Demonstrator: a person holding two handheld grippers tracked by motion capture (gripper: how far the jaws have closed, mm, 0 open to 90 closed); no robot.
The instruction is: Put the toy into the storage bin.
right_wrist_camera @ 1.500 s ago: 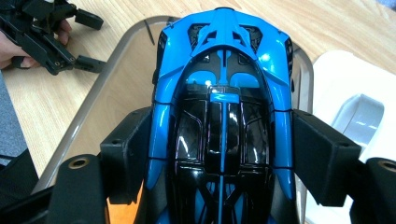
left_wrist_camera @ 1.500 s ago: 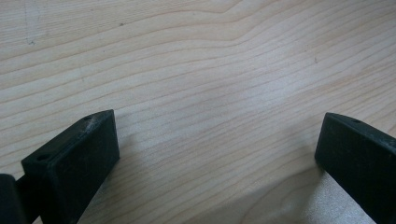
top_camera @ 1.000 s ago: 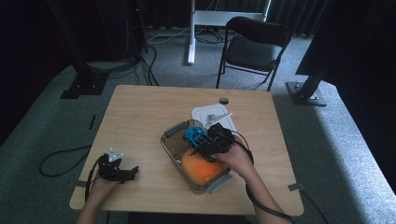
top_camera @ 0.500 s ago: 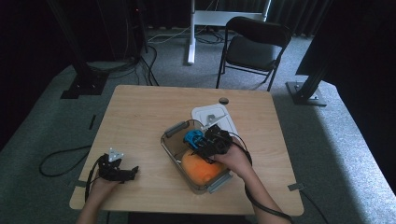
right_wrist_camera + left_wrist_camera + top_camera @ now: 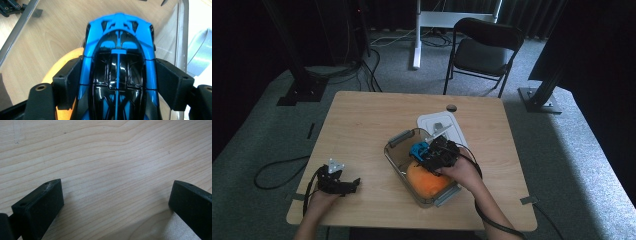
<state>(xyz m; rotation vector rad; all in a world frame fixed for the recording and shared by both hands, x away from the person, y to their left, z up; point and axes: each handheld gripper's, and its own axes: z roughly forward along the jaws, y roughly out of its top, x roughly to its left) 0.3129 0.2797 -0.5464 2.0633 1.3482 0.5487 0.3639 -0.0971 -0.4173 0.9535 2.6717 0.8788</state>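
Partly hidden: blue toy car (image 5: 117,67) clamped in R tongs (image 5: 117,82), rear cut off; L tongs (image 5: 112,202) open, empty.

A pale wooden table (image 5: 362,130) carries a clear container (image 5: 398,156) right of centre, with its white lid (image 5: 452,125) touching at one o'clock.

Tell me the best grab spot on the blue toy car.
Across its mid-body, one pad on each flank, coming from above along its length. In the right gripper view the right tongs already sit that way on the blue toy car: the sides there run straight and parallel, while the end beyond the pads flares wider.
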